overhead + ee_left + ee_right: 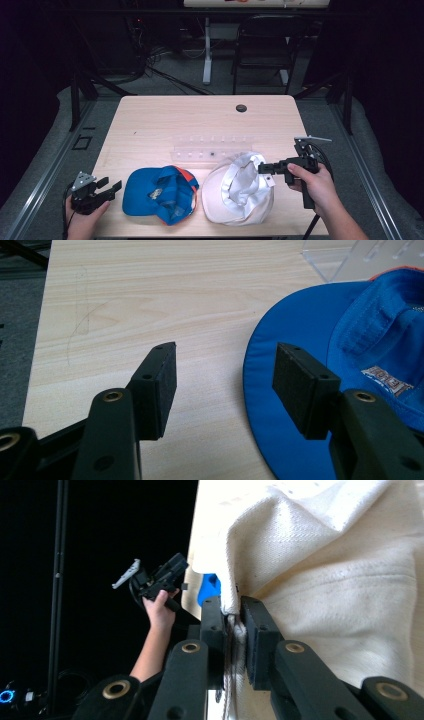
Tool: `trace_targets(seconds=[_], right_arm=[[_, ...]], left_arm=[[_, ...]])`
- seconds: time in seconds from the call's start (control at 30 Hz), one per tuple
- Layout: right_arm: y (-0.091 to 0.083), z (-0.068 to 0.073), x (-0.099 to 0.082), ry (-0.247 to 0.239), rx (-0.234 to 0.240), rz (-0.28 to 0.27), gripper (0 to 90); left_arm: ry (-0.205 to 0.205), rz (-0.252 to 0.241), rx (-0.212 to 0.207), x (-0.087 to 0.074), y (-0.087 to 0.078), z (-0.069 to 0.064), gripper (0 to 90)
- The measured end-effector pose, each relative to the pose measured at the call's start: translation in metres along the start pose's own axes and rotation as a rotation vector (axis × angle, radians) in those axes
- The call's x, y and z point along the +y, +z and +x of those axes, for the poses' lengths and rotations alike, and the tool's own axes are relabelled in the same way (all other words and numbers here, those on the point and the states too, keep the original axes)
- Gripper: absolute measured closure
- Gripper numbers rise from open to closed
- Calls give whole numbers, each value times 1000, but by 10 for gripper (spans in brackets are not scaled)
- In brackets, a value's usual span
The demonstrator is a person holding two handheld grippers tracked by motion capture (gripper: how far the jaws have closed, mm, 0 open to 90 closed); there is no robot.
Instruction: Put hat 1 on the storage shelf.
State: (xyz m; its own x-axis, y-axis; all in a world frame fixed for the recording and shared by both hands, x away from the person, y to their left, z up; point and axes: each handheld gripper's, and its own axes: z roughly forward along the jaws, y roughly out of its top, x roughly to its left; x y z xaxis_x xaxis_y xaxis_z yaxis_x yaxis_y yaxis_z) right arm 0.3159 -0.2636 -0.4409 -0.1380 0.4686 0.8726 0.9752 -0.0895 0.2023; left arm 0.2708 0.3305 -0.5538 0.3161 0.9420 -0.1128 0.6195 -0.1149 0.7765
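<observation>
A white cap [235,192] lies upside down at the table's front right. My right gripper [263,168] is shut on its right rim and holds that edge raised. In the right gripper view the black jaws [232,615] pinch the cream fabric of the white cap [340,580]. A blue cap with orange trim [160,192] lies upside down to its left. My left gripper [112,189] stands open just left of the blue brim, with nothing in it. In the left gripper view its jaws [225,365] are wide apart over bare wood, and the blue cap [350,340] lies at the right.
A clear plastic rack [212,150] lies on the wooden table [165,125] behind the caps; its corner is in the left gripper view [340,260]. A black grommet [241,108] sits near the far edge. A black chair [262,45] stands beyond the table.
</observation>
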Motion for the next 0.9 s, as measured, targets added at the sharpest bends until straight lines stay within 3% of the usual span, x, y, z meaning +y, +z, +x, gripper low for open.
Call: trace_targets(seconds=[0.07, 0.37, 0.9], right_arm=[[-1, 11, 1, 18, 19, -25, 815], [-7, 31, 9, 14, 75, -38, 816], [-17, 49, 22, 18, 124, -105, 816]], left_arm=[[0, -2, 0, 0, 0, 0, 437], [0, -10, 0, 0, 0, 0, 437], [5, -4, -1, 1, -1, -1, 441]])
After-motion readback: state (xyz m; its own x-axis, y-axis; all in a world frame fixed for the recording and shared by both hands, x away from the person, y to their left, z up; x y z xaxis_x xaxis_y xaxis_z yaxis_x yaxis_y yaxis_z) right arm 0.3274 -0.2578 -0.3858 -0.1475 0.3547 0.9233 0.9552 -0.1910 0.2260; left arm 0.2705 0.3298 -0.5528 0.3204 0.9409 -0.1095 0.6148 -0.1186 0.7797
